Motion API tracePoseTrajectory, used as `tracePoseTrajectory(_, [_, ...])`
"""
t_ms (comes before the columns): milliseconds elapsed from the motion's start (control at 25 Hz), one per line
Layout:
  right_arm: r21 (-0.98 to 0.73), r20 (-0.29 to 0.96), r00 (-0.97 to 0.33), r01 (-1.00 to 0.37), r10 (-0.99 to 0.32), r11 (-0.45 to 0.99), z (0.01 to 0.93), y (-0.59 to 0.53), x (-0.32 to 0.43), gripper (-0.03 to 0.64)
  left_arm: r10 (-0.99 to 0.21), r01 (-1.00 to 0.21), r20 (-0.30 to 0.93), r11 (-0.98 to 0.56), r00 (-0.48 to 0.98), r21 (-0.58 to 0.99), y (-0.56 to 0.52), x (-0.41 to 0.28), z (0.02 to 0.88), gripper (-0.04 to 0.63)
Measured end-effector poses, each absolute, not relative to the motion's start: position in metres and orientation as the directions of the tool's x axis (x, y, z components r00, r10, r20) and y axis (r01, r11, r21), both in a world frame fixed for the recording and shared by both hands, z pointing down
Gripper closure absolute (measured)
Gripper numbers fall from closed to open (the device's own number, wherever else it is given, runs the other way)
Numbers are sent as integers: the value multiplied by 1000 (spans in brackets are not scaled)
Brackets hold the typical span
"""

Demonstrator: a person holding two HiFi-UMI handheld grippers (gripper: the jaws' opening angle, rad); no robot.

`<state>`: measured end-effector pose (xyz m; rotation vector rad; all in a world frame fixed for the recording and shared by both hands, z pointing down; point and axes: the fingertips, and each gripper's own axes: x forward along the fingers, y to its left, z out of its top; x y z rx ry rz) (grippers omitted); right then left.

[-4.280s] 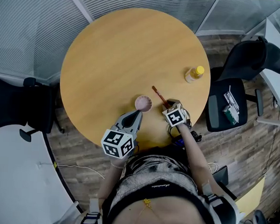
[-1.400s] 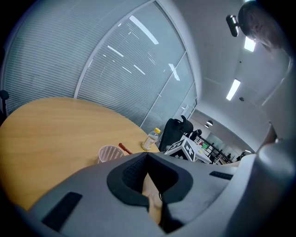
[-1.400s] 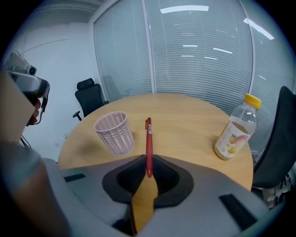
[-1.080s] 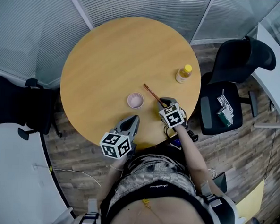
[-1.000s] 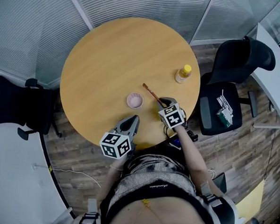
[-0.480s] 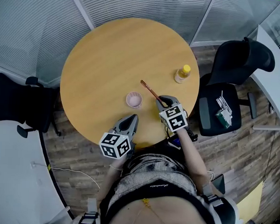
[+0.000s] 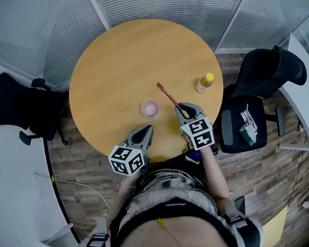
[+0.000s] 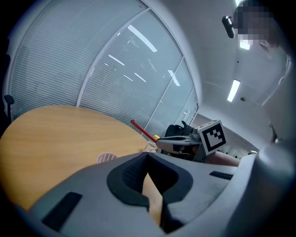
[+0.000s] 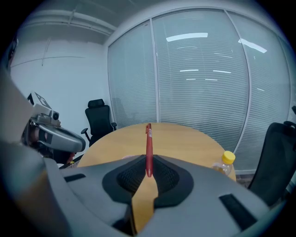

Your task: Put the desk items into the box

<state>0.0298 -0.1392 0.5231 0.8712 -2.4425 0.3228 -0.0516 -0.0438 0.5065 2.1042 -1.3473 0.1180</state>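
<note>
two grippers work at the near edge of a round wooden desk (image 7: 133,51). the right gripper (image 7: 182,107) has its jaws closed on the lower end of a red pen (image 7: 167,95). the pen sticks out past the jaw tips toward the middle of the desk and, in the left gripper view, slants up clear of the top. the left gripper (image 7: 146,129) hangs over the near edge, jaws drawn together with nothing between them, apart from the pen. a small pink round dish (image 7: 150,109) sits on the desk between the two grippers, just left of the pen. a clear bottle with a yellow cap (image 7: 204,82) stands upright near the right edge, beyond the right gripper. one black office chair (image 7: 261,80) stands off the right edge with small items (image 7: 247,122) on its seat, and another black chair (image 7: 14,106) stands off the left. glass walls with blinds (image 7: 167,6) run behind the far edge.
</note>
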Motion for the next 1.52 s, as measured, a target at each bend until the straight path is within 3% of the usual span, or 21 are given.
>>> tracePoseTrajectory(880, [-43, 477, -720, -592, -504, 805, 470, -134, 17, 557, -847, -868, 358, -213, 393, 449, -36, -74, 487, 598])
tracePoseTrajectory(1520, [-29, 533, -714, -552, -455, 833, 490, -138, 5, 557, -846, -868, 368, -197, 385, 456, -43, -84, 490, 598])
